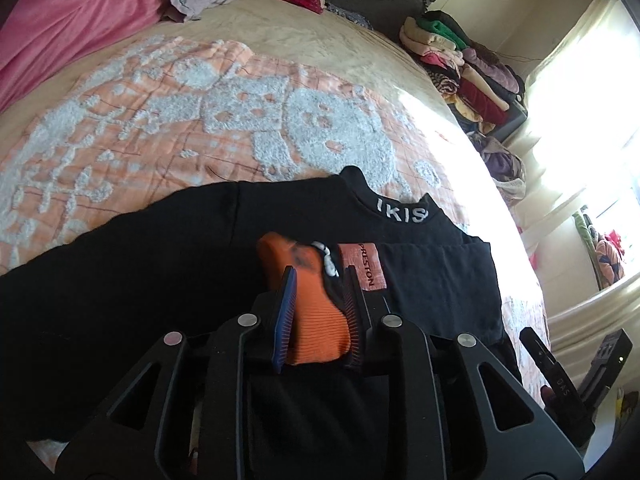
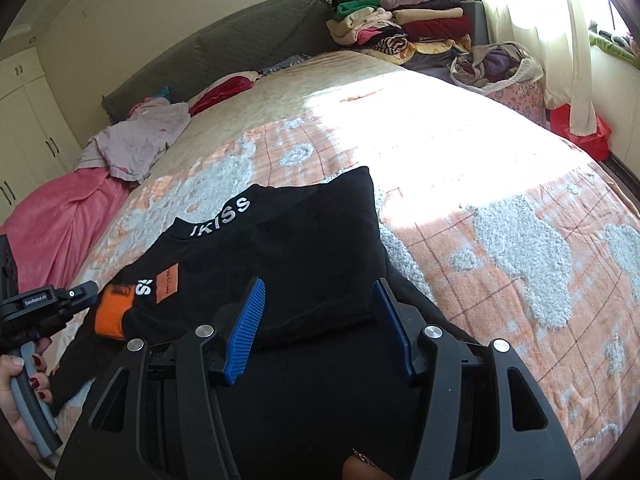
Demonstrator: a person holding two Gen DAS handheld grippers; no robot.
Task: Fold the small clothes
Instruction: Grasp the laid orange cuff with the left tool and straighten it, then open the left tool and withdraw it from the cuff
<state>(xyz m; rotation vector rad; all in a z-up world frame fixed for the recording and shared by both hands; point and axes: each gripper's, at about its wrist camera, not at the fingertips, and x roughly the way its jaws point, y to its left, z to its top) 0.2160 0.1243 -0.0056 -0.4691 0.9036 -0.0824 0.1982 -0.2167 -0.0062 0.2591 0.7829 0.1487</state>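
- One bed (image 2: 460, 168) is seen, covered by a peach blanket (image 1: 160, 120) with fluffy white motifs; one pink cover (image 1: 68, 24) is bunched at its far edge.
- One black top (image 2: 288, 248), lettered at the collar, is spread on the blanket near the front edge, one sleeve already laid across the chest.
- One stack of folded clothes (image 2: 404, 24) is kept beyond the bed.
- One orange cuff (image 1: 316, 312) is pinched between the fingers of the left gripper (image 1: 320, 284), just above the chest patch.
- The right gripper (image 2: 320, 300) is held over the top's right side, its fingers spread, with cloth lying between them but seemingly not gripped.
- The sleeve is best carried flat across the chest and released only once straight, so that no ridge is trapped.
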